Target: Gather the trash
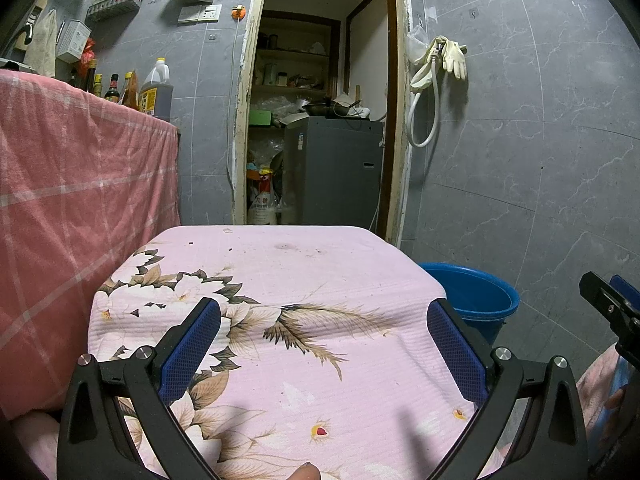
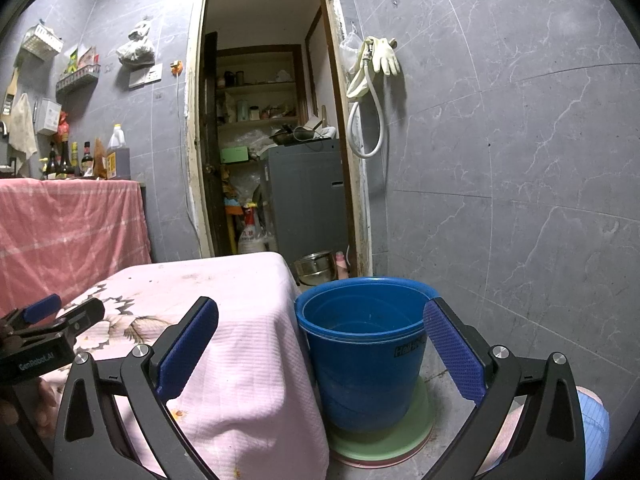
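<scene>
So the low table is draped in a pink ribbed cloth with a brown-and-white flower print (image 1: 304, 280), and all that's sitting on it are a few tiny dark crumbs and stains (image 1: 286, 246) near the far edge. Right beside it, on the grey tiled floor (image 2: 500, 360), there's a round blue plastic bucket (image 2: 366, 360) standing upright on a flat pale green disc (image 2: 384, 442). Farther back by the doorway a shiny steel pot (image 2: 316, 267) sits on the floor too.
</scene>
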`<state>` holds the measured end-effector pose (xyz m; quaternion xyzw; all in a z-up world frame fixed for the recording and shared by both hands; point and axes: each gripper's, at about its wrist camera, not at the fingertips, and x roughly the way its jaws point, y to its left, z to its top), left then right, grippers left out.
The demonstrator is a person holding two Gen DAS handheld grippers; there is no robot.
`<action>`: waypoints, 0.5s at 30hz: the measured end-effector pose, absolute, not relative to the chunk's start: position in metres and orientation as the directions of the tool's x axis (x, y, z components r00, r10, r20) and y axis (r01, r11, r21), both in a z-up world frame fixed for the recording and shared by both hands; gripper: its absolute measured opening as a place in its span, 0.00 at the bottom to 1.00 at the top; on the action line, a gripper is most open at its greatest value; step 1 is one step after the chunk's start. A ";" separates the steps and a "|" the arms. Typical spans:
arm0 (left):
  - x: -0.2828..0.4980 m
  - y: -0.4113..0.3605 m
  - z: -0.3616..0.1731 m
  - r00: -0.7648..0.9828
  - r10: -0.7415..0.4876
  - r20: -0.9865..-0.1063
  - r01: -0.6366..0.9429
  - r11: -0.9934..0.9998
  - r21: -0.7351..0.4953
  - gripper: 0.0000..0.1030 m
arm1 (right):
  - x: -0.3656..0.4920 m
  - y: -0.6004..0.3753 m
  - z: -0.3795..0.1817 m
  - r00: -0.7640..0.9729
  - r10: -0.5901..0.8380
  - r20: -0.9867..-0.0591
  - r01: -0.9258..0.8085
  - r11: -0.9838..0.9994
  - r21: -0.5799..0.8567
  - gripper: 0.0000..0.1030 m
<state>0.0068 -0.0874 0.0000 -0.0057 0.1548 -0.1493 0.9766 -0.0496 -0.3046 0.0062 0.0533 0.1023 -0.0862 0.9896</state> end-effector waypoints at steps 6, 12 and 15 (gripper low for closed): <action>0.007 -0.086 0.000 0.907 -0.294 -0.302 0.291 0.955 -0.057 0.98 | -0.049 -0.304 0.006 0.964 -0.160 -0.213 0.182 0.979 0.088 1.00; 0.007 -0.087 0.000 0.907 -0.294 -0.301 0.291 0.955 -0.057 0.98 | -0.049 -0.304 0.006 0.964 -0.161 -0.213 0.183 0.979 0.088 1.00; 0.007 -0.086 0.000 0.907 -0.295 -0.301 0.291 0.955 -0.058 0.98 | -0.049 -0.304 0.006 0.964 -0.160 -0.212 0.182 0.979 0.088 1.00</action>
